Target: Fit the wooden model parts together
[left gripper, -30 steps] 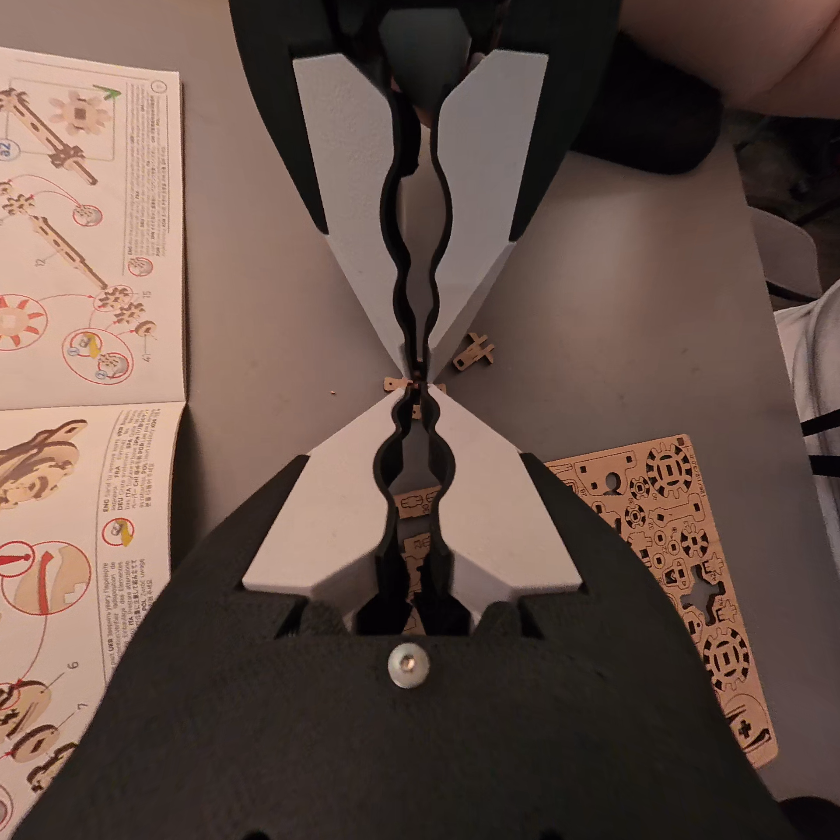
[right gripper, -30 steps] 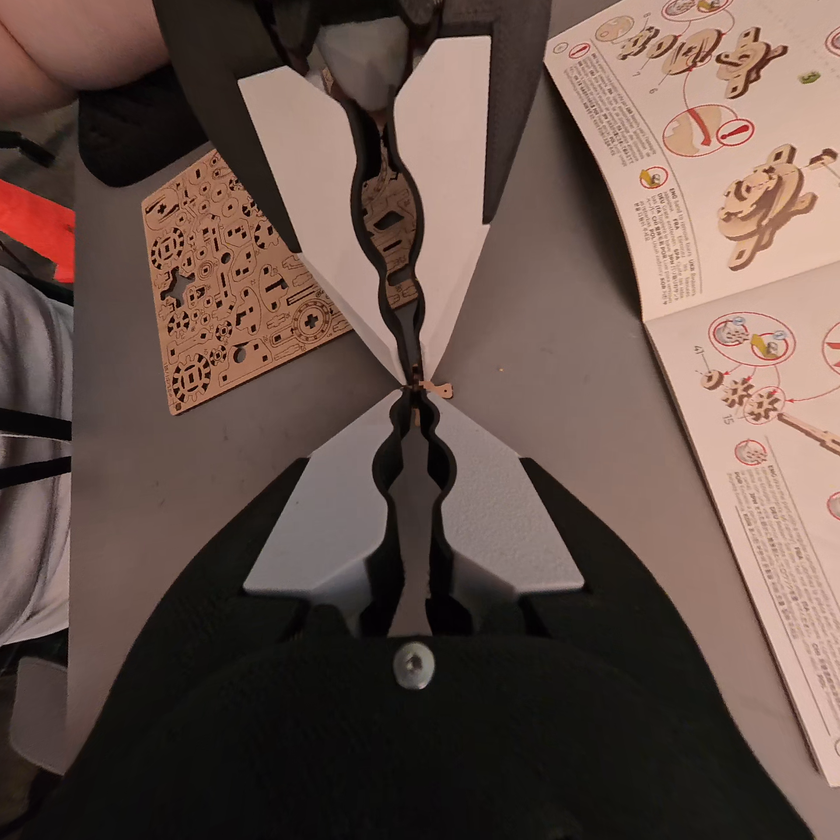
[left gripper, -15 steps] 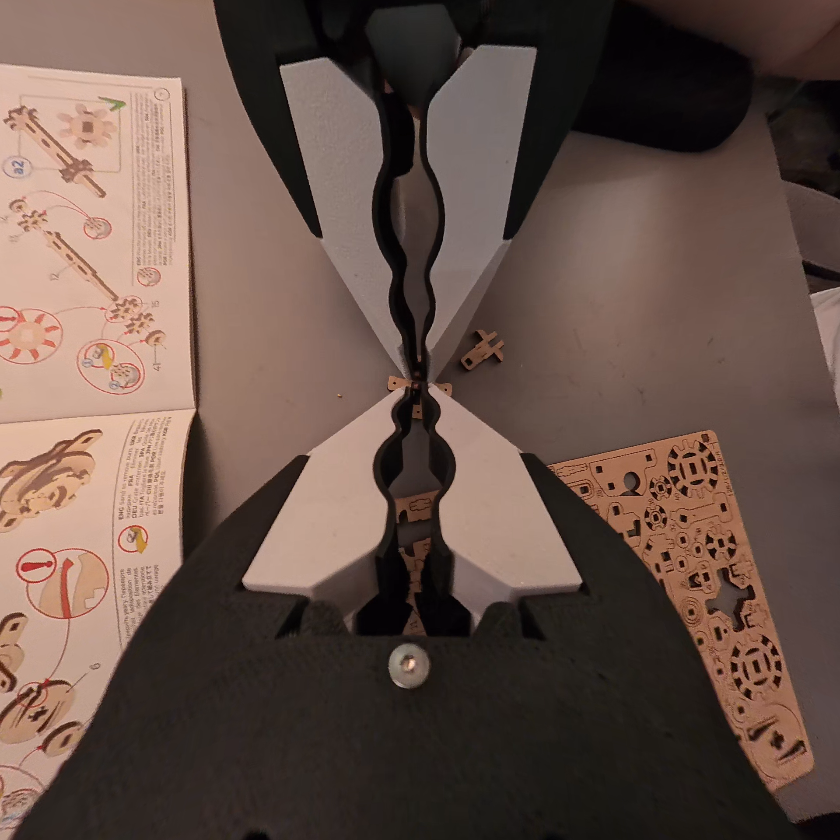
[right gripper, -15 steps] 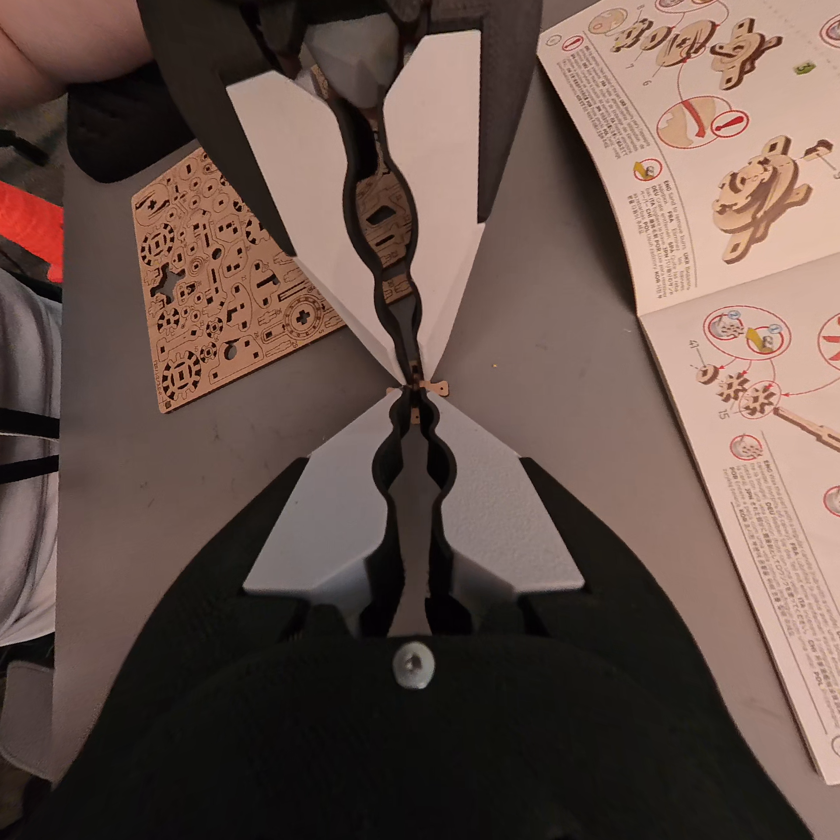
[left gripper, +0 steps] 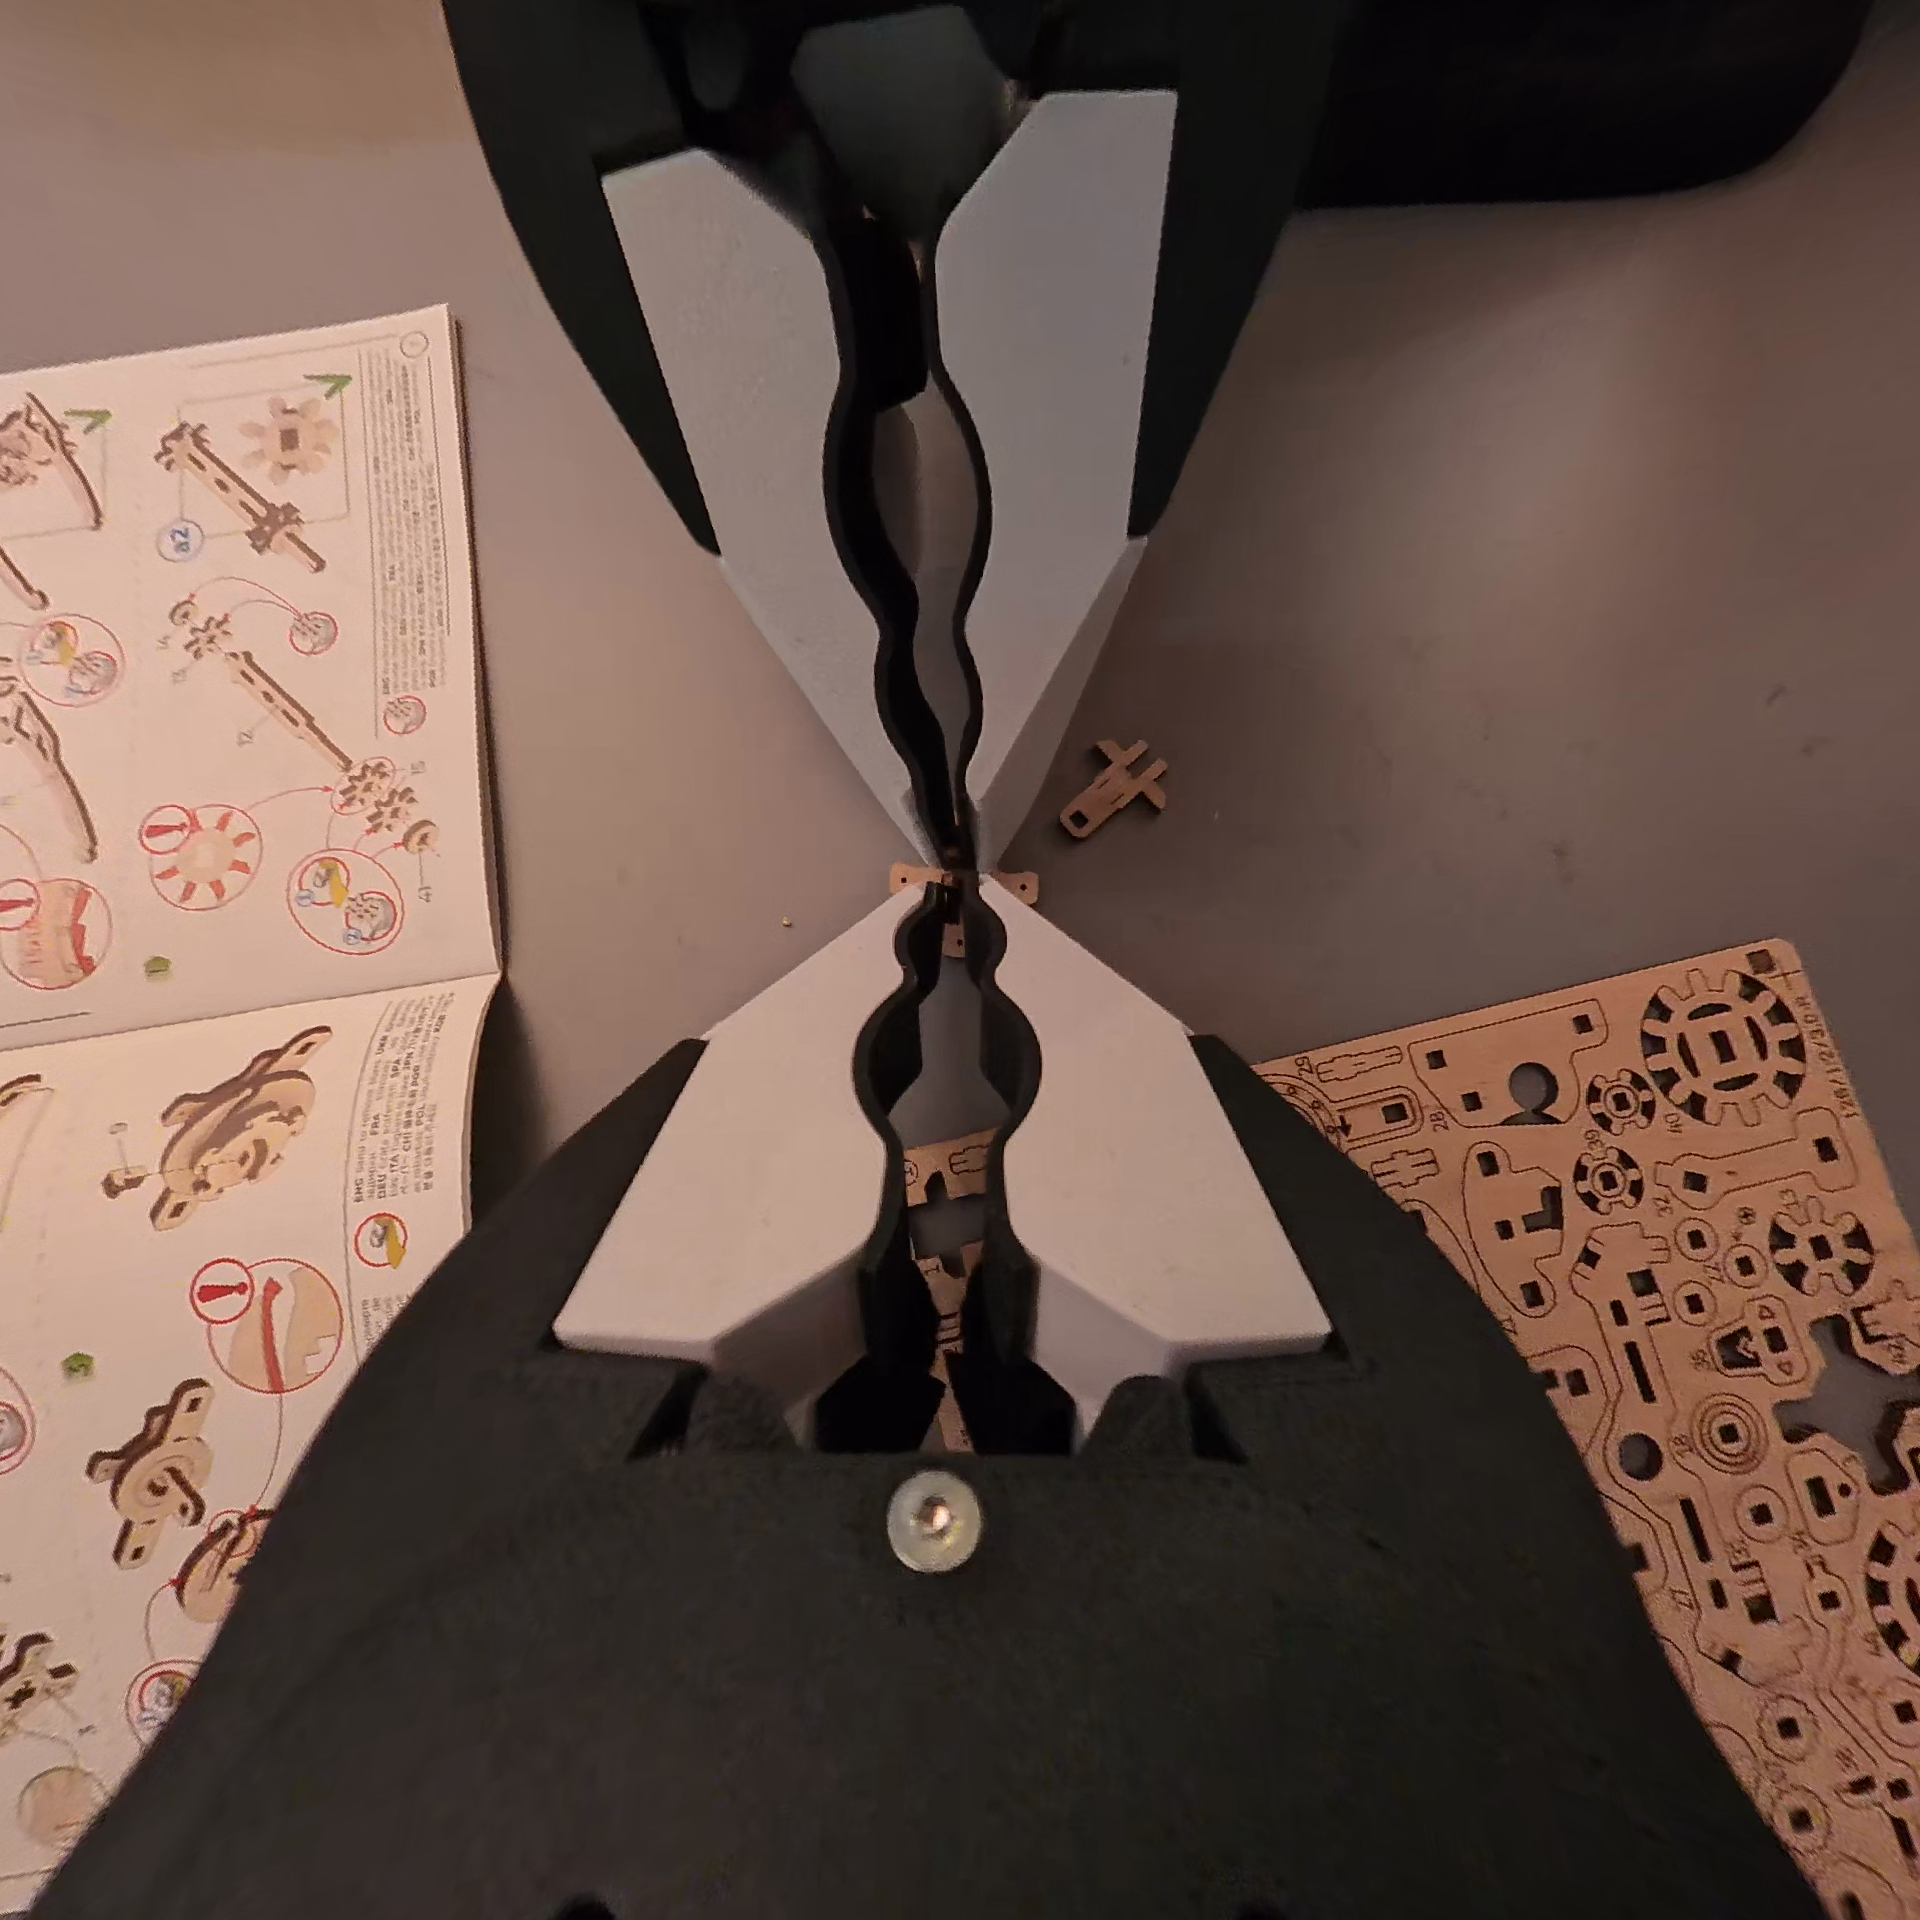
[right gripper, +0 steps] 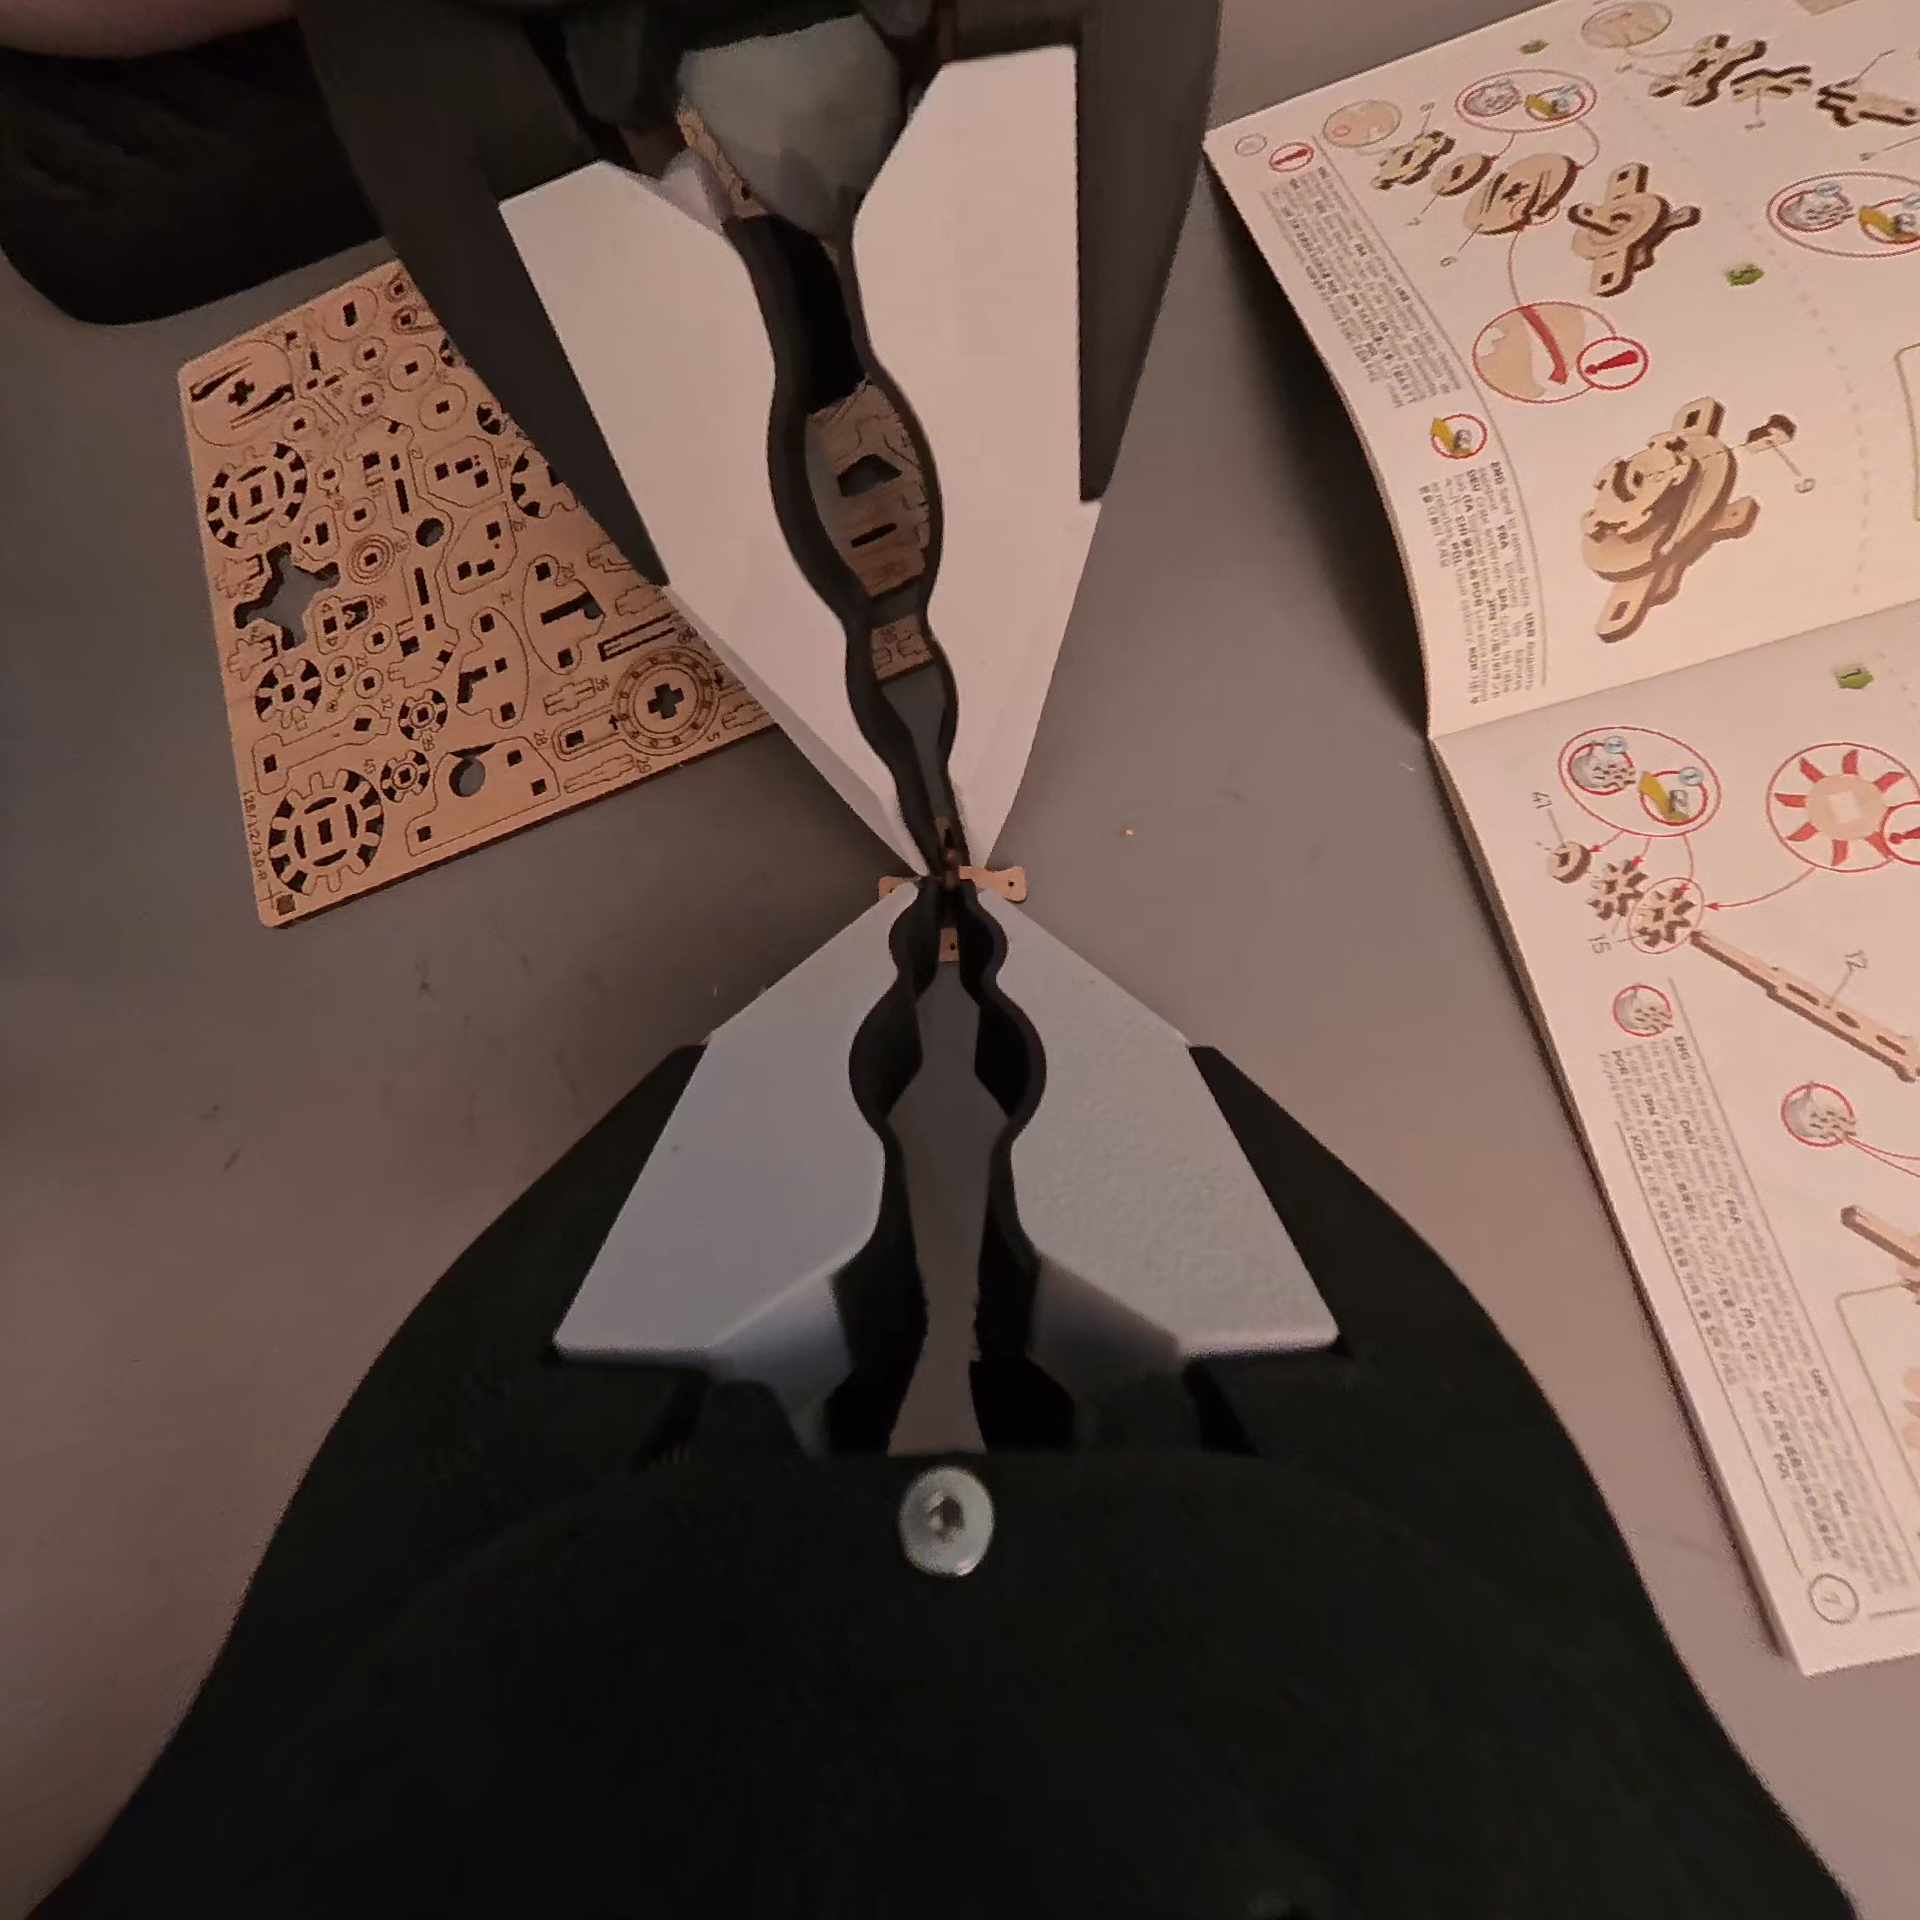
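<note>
My left gripper (left gripper: 951,920) and right gripper (right gripper: 940,920) meet tip to tip above the grey table (left gripper: 1455,623), both shut. Between the tips sits a small wooden part (left gripper: 1013,885), a thin strip lying crosswise, also seen in the right wrist view (right gripper: 1000,883). A second thin wooden strip (left gripper: 956,943) runs along the fingers and shows inside each gripper's own tips (right gripper: 948,943). How the two strips join is hidden by the tips. In each view the other gripper comes in from the top. A loose wooden part (left gripper: 1117,792) lies on the table just right of the tips.
A laser-cut wooden sheet (left gripper: 1662,1299) lies at the right in the left wrist view and at the upper left in the right wrist view (right gripper: 416,623). An open instruction booklet (left gripper: 208,883) lies on the other side (right gripper: 1610,675). A black object (left gripper: 1558,104) sits at the table's far edge. My two grippers' fingertips are within a few centimetres of each other. The black object (left gripper: 1558,104) is about equally far from each gripper, around 20 cm.
Both grippers stay shut, tip to tip on the small part. Both views have shifted a little over the table, and the person's arm has left both views.
</note>
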A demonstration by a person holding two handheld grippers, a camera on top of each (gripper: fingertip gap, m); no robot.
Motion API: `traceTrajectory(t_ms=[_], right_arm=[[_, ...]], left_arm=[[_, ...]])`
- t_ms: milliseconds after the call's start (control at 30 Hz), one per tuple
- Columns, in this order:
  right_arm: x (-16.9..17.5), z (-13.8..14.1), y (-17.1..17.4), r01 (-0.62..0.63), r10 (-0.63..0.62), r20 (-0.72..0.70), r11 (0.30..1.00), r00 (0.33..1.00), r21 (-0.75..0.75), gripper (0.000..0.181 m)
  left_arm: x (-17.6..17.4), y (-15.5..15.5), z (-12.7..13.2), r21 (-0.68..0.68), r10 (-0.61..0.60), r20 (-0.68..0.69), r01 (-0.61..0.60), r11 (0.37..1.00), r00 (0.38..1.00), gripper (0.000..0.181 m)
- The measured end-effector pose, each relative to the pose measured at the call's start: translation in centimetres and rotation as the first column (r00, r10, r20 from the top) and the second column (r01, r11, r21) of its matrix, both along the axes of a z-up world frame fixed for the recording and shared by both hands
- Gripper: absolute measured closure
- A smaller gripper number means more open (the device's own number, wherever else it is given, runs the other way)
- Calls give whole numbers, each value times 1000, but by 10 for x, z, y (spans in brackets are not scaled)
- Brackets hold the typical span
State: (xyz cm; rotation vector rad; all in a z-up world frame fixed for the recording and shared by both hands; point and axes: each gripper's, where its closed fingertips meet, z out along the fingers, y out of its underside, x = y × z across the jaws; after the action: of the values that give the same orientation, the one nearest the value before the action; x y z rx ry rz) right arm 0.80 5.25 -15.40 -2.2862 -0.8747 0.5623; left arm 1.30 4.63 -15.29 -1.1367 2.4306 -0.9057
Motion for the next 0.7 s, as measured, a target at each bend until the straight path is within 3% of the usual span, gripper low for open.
traceTrajectory(t_ms=[700], right_arm=[[0,0,-1,-75,55,182,992,982,105,179]], left_arm=[[-1,-1,0,93,-14,107,4,996,994,180]])
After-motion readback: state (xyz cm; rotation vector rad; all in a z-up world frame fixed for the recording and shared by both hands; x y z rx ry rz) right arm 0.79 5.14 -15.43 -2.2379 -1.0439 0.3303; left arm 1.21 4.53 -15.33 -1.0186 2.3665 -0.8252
